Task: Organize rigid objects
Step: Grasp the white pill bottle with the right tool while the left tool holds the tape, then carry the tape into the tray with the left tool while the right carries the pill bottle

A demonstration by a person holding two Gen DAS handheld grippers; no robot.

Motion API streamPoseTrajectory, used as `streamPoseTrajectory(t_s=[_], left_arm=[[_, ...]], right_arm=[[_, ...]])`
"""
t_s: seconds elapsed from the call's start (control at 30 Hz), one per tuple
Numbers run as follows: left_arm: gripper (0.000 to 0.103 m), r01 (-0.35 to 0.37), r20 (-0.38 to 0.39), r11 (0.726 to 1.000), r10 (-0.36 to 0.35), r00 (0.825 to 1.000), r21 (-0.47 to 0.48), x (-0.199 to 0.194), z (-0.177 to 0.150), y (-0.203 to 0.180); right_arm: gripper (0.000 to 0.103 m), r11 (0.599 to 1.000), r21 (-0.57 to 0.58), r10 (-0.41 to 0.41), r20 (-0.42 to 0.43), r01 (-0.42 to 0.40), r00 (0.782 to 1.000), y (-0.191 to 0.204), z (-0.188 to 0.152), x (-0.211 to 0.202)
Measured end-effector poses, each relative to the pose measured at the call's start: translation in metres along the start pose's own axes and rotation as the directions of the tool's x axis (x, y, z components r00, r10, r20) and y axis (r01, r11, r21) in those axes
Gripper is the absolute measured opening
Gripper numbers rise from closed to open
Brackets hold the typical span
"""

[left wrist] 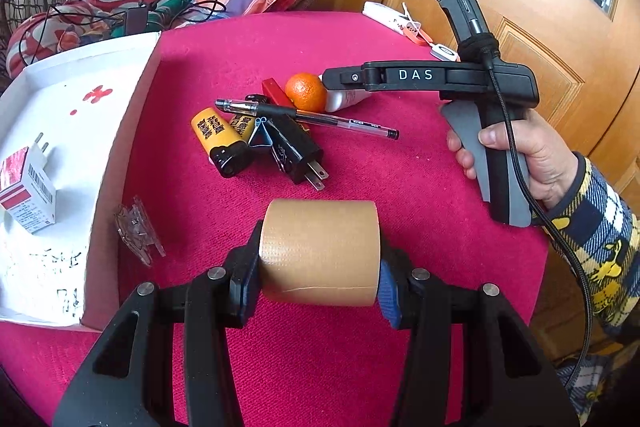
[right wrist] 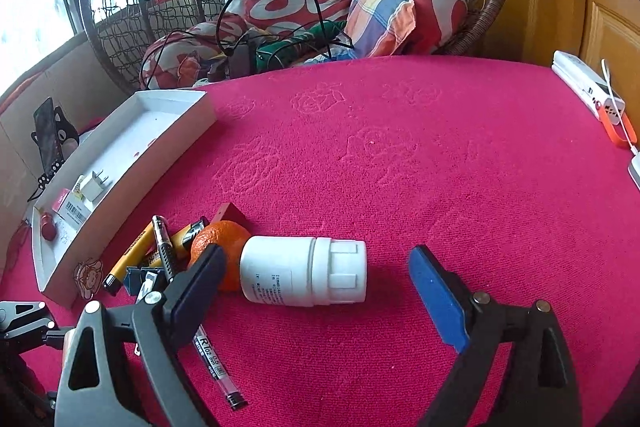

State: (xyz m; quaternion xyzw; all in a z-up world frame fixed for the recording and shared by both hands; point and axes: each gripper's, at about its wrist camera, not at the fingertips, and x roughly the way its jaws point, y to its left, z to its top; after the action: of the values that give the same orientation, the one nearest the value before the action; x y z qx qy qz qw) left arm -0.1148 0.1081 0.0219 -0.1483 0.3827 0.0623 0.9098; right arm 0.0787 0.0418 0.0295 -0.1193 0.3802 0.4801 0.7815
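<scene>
The left gripper (left wrist: 320, 263) points steeply down at the bench (left wrist: 400, 227) and is clenched on a tape roll (left wrist: 320, 247), one pad on each flat end, the roll lifted clear of the red cloth. The right gripper (right wrist: 316, 287) is released, its jaws spread wide either side of a white bottle (right wrist: 304, 271) that lies on its side, pads not touching it. In the left view a hand (left wrist: 532, 163) in a checked sleeve grips that tool's handle, right of the bottle.

The tape hides its own core and the pad faces. The bottle's label is too small to read. In the left view the bottle is mostly hidden behind the right gripper and an orange (left wrist: 306, 91).

The orange touches the bottle's base. Further from the bottle, past the orange, lies a heap: a pen (left wrist: 304, 117), two yellow lighters (left wrist: 220, 139), a black plug (left wrist: 298, 155), a blue clip (left wrist: 260, 135) and a red block (left wrist: 274, 91). The pen crosses the plug and the lighters. Beyond the heap, well apart from the bottle, stands a white tray (left wrist: 124, 115) holding a small box (left wrist: 28, 195) and a white plug (right wrist: 94, 187). A clear clip (left wrist: 138, 231) lies just beside the tray's wall.
</scene>
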Motion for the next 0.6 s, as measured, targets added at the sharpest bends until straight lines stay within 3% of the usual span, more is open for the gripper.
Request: streamPoseTrajectory(t_s=[0.3, 0.37, 0.4, 0.6], left_arm=[[0.047, -0.007, 0.005, 1.000, 0.007, 1.000, 0.016, 0.003, 0.001, -0.009], [0.047, -0.026, 0.008, 0.999, 0.025, 1.000, 0.033, 0.003, 0.001, -0.013], [0.047, -0.029, 0.009, 0.999, 0.028, 1.000, 0.039, 0.002, 0.001, -0.013], [0.047, -0.036, 0.048, 0.999, 0.034, 0.998, 0.035, -0.009, 0.002, -0.010]], right_arm=[[0.087, 0.999, -0.023, -0.036, -0.005, 0.036, 0.999, 0.006, -0.002, 0.005], [0.074, 0.997, -0.058, -0.058, -0.020, 0.056, 0.998, 0.010, 0.000, 0.009], [0.061, 0.995, -0.069, -0.071, -0.028, 0.069, 0.997, 0.012, -0.001, 0.011], [0.060, 0.998, 0.006, -0.067, 0.071, 0.067, 0.995, 0.003, -0.005, -0.021]])
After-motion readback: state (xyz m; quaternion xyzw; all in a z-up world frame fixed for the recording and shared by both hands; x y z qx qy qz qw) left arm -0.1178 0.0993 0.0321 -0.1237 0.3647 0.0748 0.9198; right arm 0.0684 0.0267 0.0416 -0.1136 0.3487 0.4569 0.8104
